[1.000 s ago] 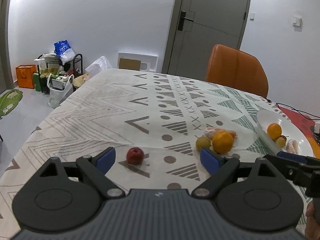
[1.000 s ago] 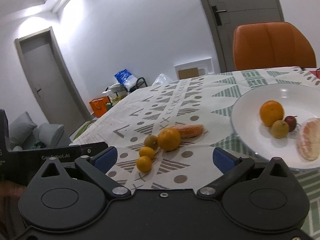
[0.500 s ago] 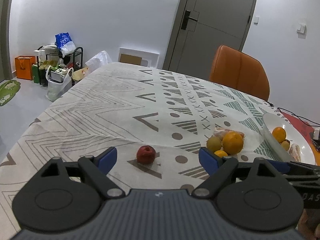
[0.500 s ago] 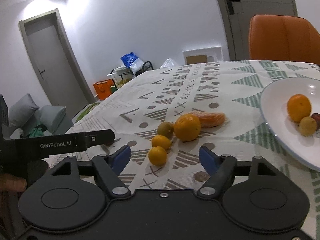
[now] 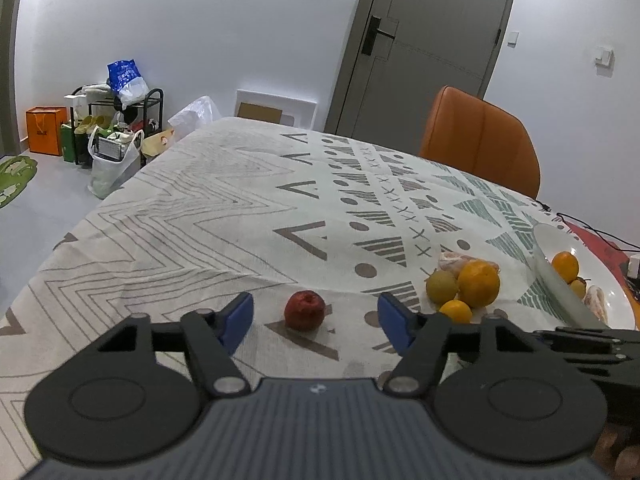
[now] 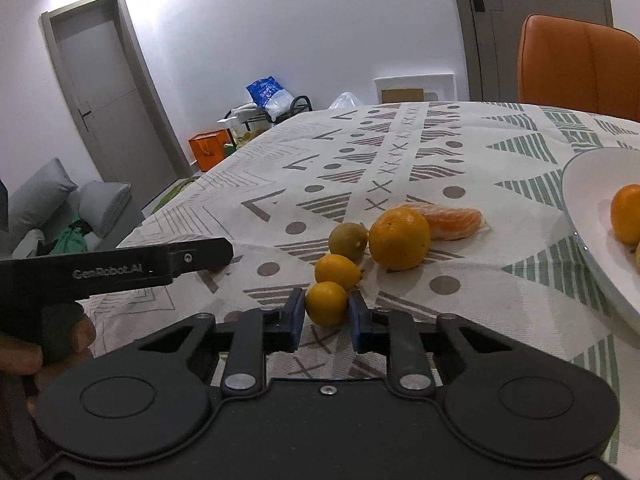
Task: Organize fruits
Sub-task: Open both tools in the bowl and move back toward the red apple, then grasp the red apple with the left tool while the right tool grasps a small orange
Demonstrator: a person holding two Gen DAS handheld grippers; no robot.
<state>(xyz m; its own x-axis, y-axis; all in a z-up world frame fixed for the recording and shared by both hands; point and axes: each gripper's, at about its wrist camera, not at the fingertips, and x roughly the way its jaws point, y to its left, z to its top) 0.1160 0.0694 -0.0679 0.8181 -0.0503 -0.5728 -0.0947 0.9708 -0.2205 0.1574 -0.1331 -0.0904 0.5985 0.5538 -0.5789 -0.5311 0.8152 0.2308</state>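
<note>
Right gripper (image 6: 327,318): you have its blue pads closed against the small orange (image 6: 326,303) on the tablecloth (image 6: 400,152).
Left gripper (image 5: 316,317): held low, spread wide, red apple (image 5: 305,310) between.
Plate (image 6: 580,200): holds an orange (image 6: 626,213).

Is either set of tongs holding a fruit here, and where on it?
The right tongs close on the nearest small orange fruit, pads at its two sides. The left tongs hold nothing.

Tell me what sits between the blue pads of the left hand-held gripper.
In the left wrist view, the red apple lies on the tablecloth between the open left hand-held gripper's pads, touching neither.
</note>
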